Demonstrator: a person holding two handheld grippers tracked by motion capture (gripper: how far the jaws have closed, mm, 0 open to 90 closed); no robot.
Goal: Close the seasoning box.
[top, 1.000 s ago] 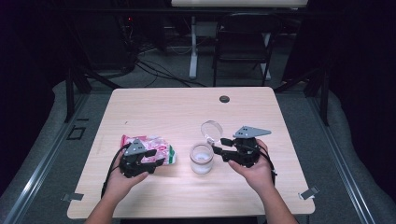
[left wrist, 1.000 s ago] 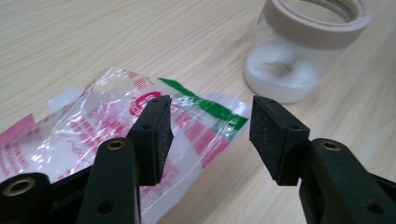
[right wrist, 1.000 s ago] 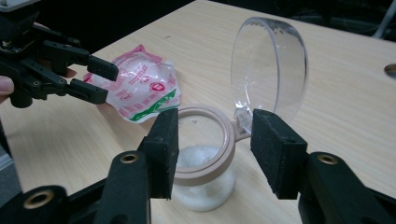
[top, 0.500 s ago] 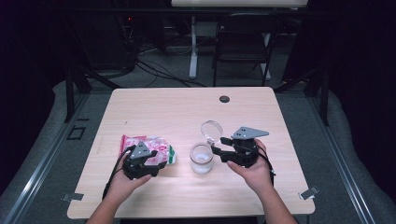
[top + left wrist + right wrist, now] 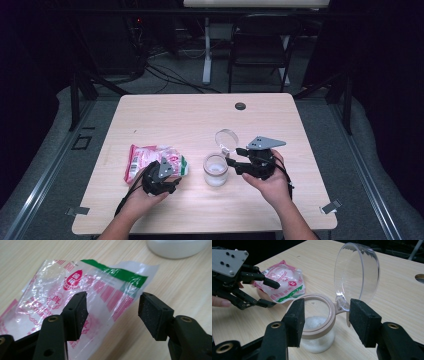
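Left gripper (image 5: 112, 315) lower than earlier, jaws just widened, spread over pink-green plastic sachet (image 5: 82, 297) lying on table (image 5: 175, 120). Right gripper (image 5: 325, 320) spread wider beside glass jar (image 5: 318, 322), hinged clear lid (image 5: 357, 272) upright.

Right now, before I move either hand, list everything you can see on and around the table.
jar: one, clear glass with a beige rim, white powder inside, table centre.
lid: one, clear plastic, hinged to the jar's rim and standing open.
bag: one, clear plastic printed pink, red and green, lying flat to the left of the jar.
grommet: one, dark, round, near the table's far edge.
table: one, light wood.
chair: one, dark, folding, beyond the table.
left gripper: one, black, jaws open over the bag's corner, having just widened, not pressing it.
right gripper: one, black, jaws open either side of the jar's rim, having just widened.
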